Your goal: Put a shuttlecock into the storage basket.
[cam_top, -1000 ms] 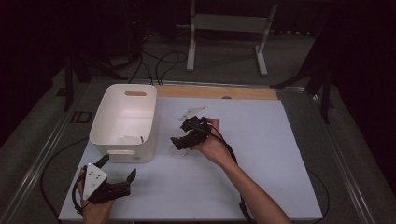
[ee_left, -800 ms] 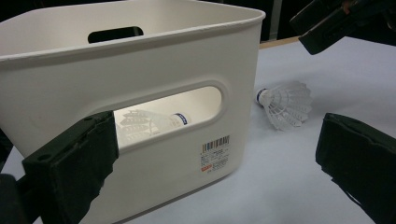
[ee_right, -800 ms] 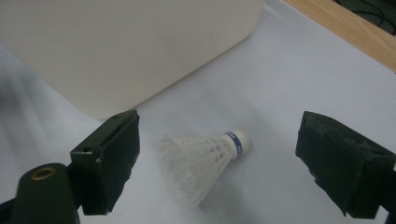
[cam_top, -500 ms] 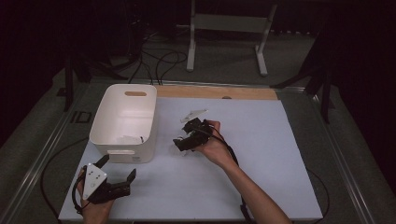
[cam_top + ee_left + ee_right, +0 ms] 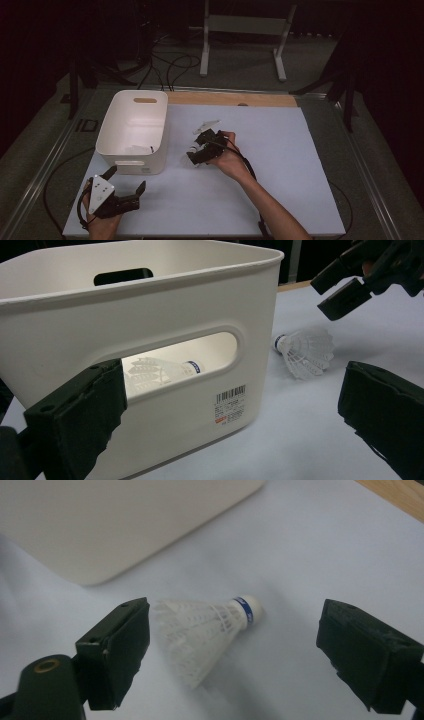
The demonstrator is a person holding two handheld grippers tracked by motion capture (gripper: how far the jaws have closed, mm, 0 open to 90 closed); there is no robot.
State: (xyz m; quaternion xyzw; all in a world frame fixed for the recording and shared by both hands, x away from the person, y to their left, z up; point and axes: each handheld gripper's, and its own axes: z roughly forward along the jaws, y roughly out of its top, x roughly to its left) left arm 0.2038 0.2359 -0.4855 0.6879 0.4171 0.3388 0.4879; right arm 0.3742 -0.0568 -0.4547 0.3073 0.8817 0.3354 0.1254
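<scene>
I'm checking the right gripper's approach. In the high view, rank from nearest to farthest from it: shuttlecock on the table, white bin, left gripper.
1. Shuttlecock, right at the right gripper, on the table.
2. White bin, just beyond.
3. Left gripper, at the table's near edge.

Right gripper (image 5: 196, 148): held mid-table on an outstretched forearm, 2 jaws spread wide, nothing gripped. Left gripper (image 5: 126, 185): held low near the front edge, jaws parted.

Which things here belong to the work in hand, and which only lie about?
In the job:
- shuttlecock lying on the table
- right tongs, open over it
- white bin, one shuttlecock inside

Lying about:
- left tongs, open, idle
- metal stand
- floor cables
</scene>
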